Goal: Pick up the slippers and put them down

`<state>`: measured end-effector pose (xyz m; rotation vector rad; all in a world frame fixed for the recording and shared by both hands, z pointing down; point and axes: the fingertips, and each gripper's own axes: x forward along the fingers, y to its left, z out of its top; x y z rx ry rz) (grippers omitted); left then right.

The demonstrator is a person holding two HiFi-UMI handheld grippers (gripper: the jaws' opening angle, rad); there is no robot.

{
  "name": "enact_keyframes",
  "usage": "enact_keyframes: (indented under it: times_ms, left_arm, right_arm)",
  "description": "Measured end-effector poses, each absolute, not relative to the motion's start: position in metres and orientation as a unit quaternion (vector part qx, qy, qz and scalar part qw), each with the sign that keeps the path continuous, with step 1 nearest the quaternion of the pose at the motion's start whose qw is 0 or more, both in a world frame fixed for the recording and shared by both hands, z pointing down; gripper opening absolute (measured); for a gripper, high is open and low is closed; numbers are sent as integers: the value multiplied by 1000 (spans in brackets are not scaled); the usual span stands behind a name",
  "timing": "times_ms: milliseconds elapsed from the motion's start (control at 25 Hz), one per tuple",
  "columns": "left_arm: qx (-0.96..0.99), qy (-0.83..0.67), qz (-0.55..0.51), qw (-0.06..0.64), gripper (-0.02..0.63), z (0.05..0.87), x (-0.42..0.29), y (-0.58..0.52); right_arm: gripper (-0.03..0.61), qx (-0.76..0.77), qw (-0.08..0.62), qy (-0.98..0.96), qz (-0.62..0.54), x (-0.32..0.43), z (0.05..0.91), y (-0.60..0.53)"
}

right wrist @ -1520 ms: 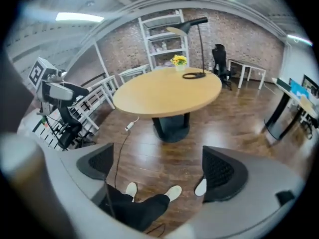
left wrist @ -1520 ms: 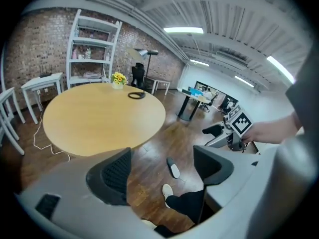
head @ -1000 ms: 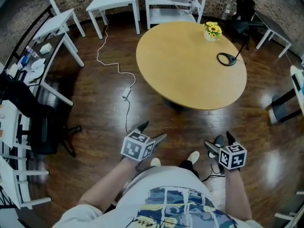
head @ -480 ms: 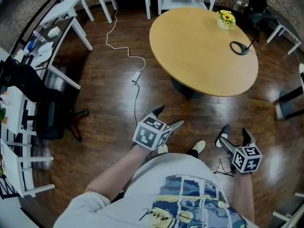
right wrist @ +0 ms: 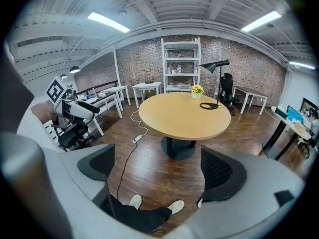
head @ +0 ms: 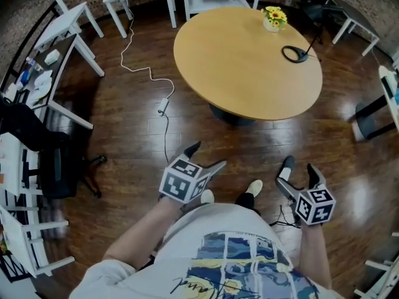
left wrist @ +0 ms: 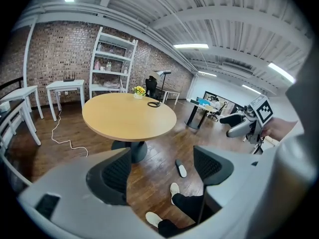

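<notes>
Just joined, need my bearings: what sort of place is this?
Probably an office or studio workspace: a round wooden table, a black office chair, and white shelving against a brick wall.

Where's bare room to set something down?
Round tan tabletop: near half bare; yellow flower pot and black desk lamp crowd its far edge. Dark wood floor between pedestal and white shoes free; white cable left, black-white slipper right.

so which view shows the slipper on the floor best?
Left gripper view. The slipper lies whole and unobstructed on the wood floor, dark at one end and pale at the other. In the head view and the right gripper view I can't make it out.
</notes>
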<state>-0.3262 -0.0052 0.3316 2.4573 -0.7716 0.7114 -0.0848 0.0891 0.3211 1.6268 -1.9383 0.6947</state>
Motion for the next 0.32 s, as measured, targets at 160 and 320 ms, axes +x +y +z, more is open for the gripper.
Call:
enact_keyframes:
  times_ms: [160,320]
  left_arm:
    - [895,-281,260,231,394,329,-320,-2]
    - [893,-287,264,223,394,325,-319,-2]
  right_arm:
    - [552,599,257,-714,255,-77,319,89]
    - [552,594,259,-718,255,-75,319,87]
